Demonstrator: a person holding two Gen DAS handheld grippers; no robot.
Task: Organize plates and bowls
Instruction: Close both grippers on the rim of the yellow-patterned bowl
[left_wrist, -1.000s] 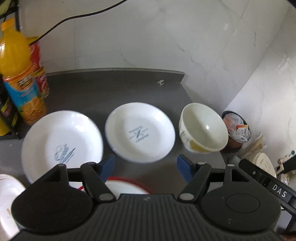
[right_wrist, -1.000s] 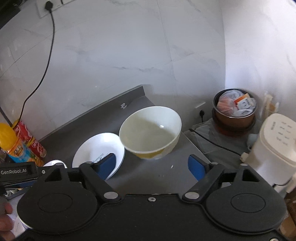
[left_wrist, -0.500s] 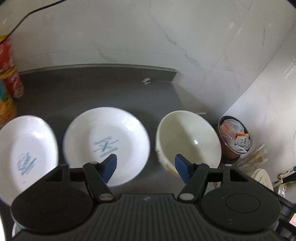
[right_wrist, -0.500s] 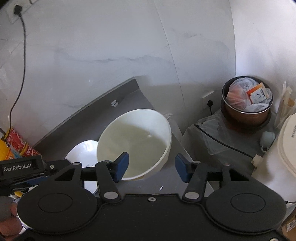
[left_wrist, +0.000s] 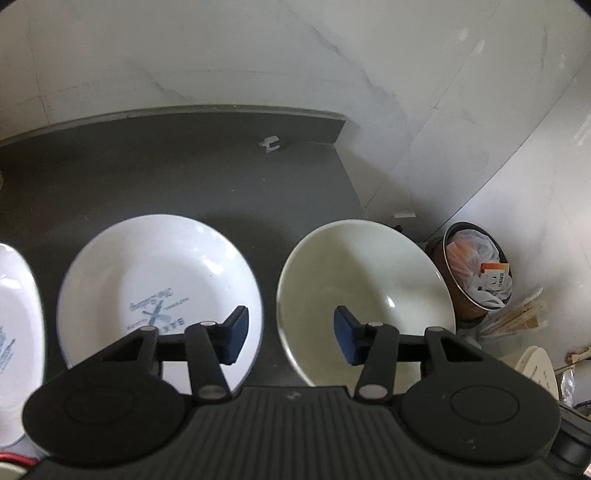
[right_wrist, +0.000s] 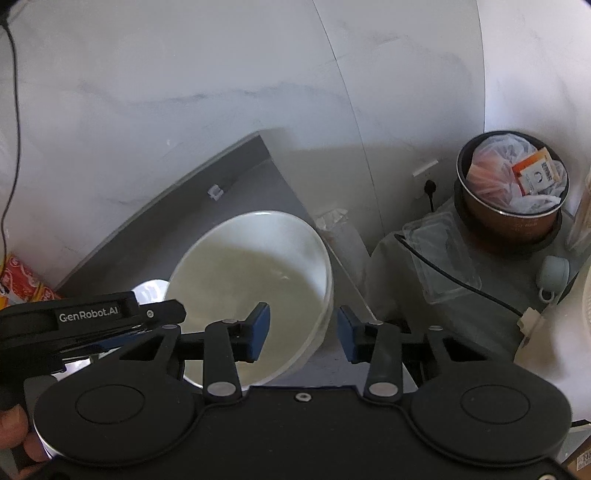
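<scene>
A cream bowl (left_wrist: 365, 280) stands near the right end of the dark counter (left_wrist: 184, 177), beside a white plate with blue print (left_wrist: 147, 273). A second white plate (left_wrist: 14, 332) shows at the left edge. My left gripper (left_wrist: 291, 338) is open above the gap between plate and bowl, one fingertip over each. In the right wrist view, my right gripper (right_wrist: 303, 334) is open and straddles the right rim of the bowl (right_wrist: 251, 273), with its left finger inside and its right finger outside. The left gripper's body (right_wrist: 85, 321) lies to the left.
The counter ends just right of the bowl, with a drop to the floor. Below stand a lined trash bin (right_wrist: 513, 188), a black cable (right_wrist: 461, 277) and a white appliance (right_wrist: 576, 332). A small white clip (left_wrist: 269, 144) sits near the back wall. A hand (right_wrist: 14, 432) holds the left gripper.
Both grippers moved right and closer to the bowl, and the bottles left the left view. The right gripper's fingers narrowed and now straddle the bowl's rim.
</scene>
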